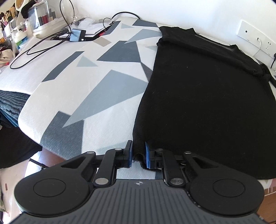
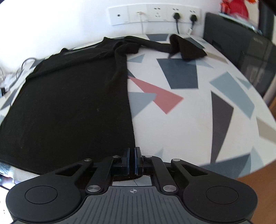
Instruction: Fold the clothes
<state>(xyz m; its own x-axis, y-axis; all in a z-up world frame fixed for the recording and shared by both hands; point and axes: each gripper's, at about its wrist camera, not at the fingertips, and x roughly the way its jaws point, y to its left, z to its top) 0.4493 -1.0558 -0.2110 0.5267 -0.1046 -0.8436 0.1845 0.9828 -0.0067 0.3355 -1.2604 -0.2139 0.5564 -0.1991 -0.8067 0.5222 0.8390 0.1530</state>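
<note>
Left gripper (image 1: 138,154) nearly closed on the near-left hem corner of the black top (image 1: 207,96), fabric bunched between the blue pads. Right gripper (image 2: 132,159) pinched tight at the near-right corner, a sliver of black cloth in the narrow gap — matched holds, probably for lifting the hem and folding it away. Spread flat on the patterned desk (image 2: 189,112), long axis running from the grippers to the wall, neckline at the far end, one sleeve (image 2: 186,47) trailing off to the right.

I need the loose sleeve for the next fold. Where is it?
In the right wrist view, the sleeve trails right from the black shirt at the far edge of the patterned cover, below the wall sockets.
</note>
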